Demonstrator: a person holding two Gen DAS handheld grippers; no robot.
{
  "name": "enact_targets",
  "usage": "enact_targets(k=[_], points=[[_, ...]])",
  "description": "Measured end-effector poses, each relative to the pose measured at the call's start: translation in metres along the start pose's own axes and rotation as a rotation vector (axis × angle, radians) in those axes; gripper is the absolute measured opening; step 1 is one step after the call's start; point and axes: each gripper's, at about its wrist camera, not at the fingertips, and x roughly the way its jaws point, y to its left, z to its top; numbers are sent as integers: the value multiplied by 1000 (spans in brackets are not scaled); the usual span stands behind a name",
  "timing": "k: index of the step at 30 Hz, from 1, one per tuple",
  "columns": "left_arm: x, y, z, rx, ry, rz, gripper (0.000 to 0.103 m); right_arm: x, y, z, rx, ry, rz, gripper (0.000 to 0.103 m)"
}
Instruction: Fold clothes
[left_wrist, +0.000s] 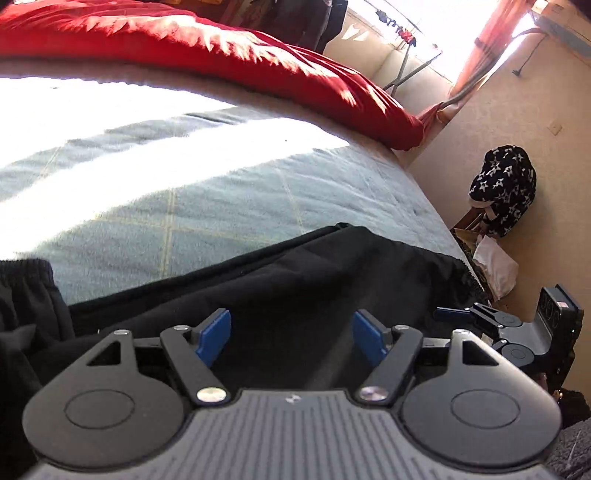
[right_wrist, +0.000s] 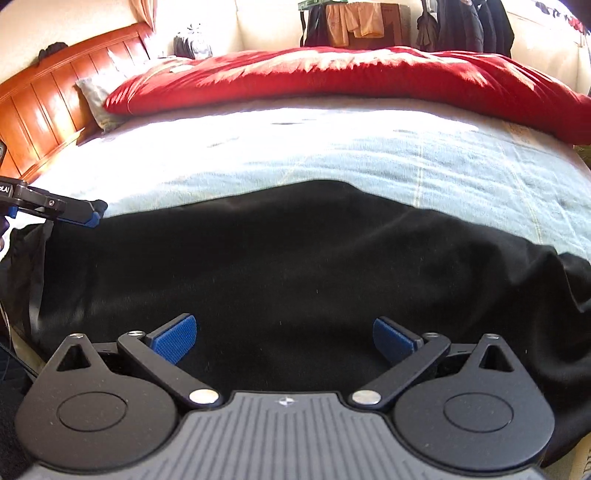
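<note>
item 1, my left gripper (left_wrist: 291, 338): jaws wide, nothing between the 2 blue pads, hovering over the black garment (left_wrist: 295, 280). item 2, my right gripper (right_wrist: 282, 341): jaws wide too, empty, above the same garment. item 3, black garment: spread flat on the near part of the pale blue bedspread (right_wrist: 332, 155); judged soft, light, limp, likely to sag, so best pinched at its far edge or corners. item 4, red duvet (right_wrist: 332, 77): beyond the garment, well apart.

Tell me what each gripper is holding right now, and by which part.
Nothing is held. The left gripper and the right gripper both have their jaws open over the black garment spread on the bed, with no cloth pinched between the pads.
</note>
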Motion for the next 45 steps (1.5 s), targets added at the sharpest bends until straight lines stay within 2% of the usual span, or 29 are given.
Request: enact_targets(k=[4,6,8,9,10,13,16,20,24,31,32,37,41,43,45], points=[[31,-4,49,-4,39,-157,75,21,22,23,-29,-36,5,103],[48,-5,66,-2,72,-232,76,40,25,24,0,7,15,103],[71,-4,81,1,121,-295,77,58,23,12,47,92,10,103],[82,-4,89,2,144,-326,77,60,24,4,41,88,0,103],[93,-4,94,4,164,-351,77,57,27,-1,27,59,-8,103],[132,-4,104,-12,233,-405,77,49,33,-12,10,49,-26,103],[171,-3,106,-34,301,-461,77,49,37,-11,-3,69,-46,103],[209,7,106,-81,374,-470,77,51,37,-9,2,85,-50,103],[231,8,107,-130,444,-560,77,50,33,-8,29,79,-35,103],[243,-21,114,-53,485,-579,78,49,30,-6,53,74,-26,103],[243,-24,114,-41,492,-584,81,49,30,-6,54,74,-25,103],[248,-29,107,13,557,-565,82,48,30,-6,54,77,-22,103],[252,-32,118,-37,517,-639,82,50,28,-5,60,71,-16,103],[258,-32,133,-74,526,-635,82,50,29,-5,63,70,-18,103],[254,-28,147,-84,496,-619,82,49,31,-5,64,66,-21,103]])
